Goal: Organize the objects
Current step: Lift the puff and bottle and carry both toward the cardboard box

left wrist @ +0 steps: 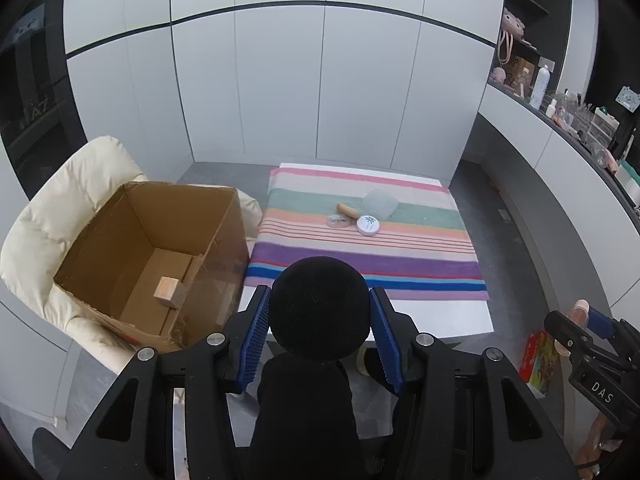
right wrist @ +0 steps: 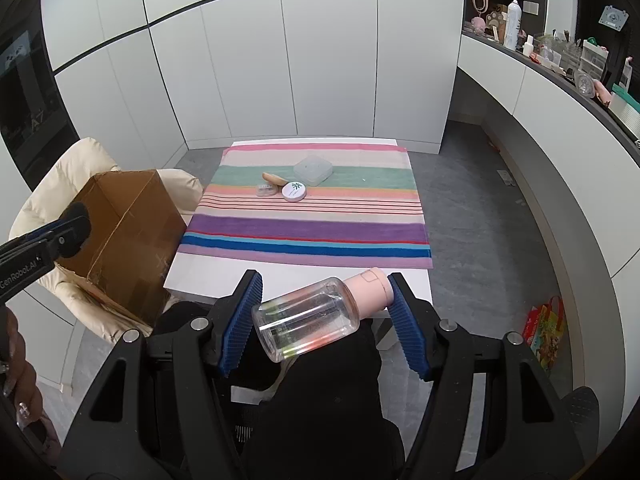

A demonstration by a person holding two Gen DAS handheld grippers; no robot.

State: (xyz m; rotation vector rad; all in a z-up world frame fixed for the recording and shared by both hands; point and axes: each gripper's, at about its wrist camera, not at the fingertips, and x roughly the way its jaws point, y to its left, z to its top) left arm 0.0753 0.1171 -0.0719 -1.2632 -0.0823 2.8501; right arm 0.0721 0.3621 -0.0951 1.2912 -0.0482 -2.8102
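Between the blue pads of the left gripper (left wrist: 319,336), its jaws pinched a black round ball (left wrist: 319,308), with the open cardboard box (left wrist: 152,256) at ten o'clock holding a wooden block (left wrist: 166,290). At the right wrist view's centre, the right gripper (right wrist: 326,316) had its jaws clamped endwise on a clear bottle (right wrist: 310,318) with a pink cap, while a white tin (right wrist: 294,191), a wooden piece (right wrist: 275,178) and a translucent case (right wrist: 313,169) lay on the striped cloth (right wrist: 308,236) at twelve o'clock.

Black round ball (left wrist: 319,307) lower centre, clamped between blue fingers (left wrist: 253,340). Clear bottle (right wrist: 316,316) with pink cap, lying crosswise, lower centre. Open cardboard box (left wrist: 160,256) at left, wooden block (left wrist: 167,289) inside.

White panelled wall (left wrist: 280,80), grey floor (right wrist: 472,216), cluttered shelf (right wrist: 560,60) (right side).
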